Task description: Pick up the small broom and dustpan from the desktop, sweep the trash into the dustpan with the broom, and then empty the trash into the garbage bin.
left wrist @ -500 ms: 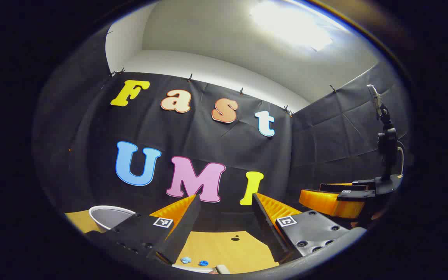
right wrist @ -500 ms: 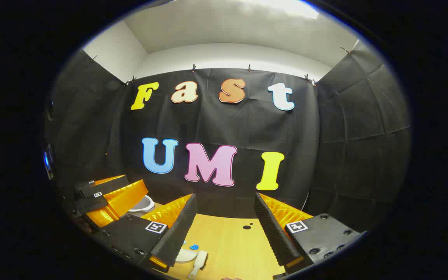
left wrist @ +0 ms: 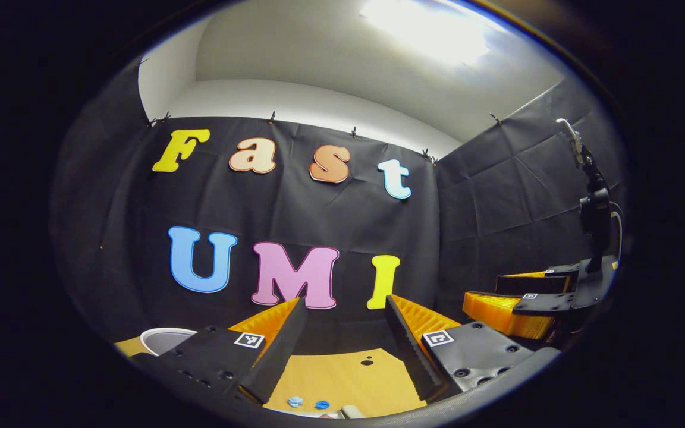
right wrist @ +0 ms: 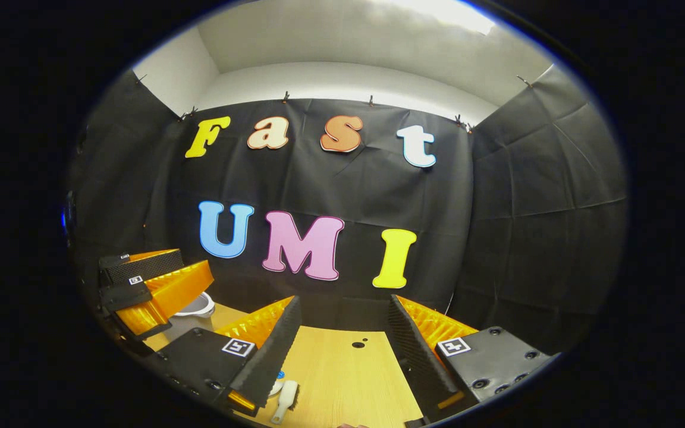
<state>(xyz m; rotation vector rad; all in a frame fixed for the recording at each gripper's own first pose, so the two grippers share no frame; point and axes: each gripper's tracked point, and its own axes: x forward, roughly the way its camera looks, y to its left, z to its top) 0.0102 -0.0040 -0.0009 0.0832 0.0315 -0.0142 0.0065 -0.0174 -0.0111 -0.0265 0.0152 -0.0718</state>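
Above the wooden desktop (left wrist: 342, 374), my left gripper (left wrist: 343, 302) is open and holds nothing. Two blue trash scraps (left wrist: 295, 402) lie on the wood low between its fingers, with a white object's end (left wrist: 351, 411) beside them. The white garbage bin (left wrist: 167, 337) shows its rim at lower left. My right gripper (right wrist: 342, 302) is open too, with nothing in it. Below its left finger lie the small white broom (right wrist: 286, 401), part of the white dustpan (right wrist: 275, 387) and a blue scrap (right wrist: 281, 375). Each gripper appears in the other's view, the right gripper (left wrist: 521, 303) and the left gripper (right wrist: 149, 285).
Black cloth walls close off the back and both sides of the desktop. Two small dark holes (right wrist: 358, 343) mark the wood near the back wall. In the right gripper view the bin (right wrist: 197, 306) sits behind the left gripper. A black stand (left wrist: 593, 208) rises at the right.
The left gripper view has tipped slightly upward, so less of the bin shows. The right gripper view has tipped down and turned right, showing more desktop. Both grippers stay open.
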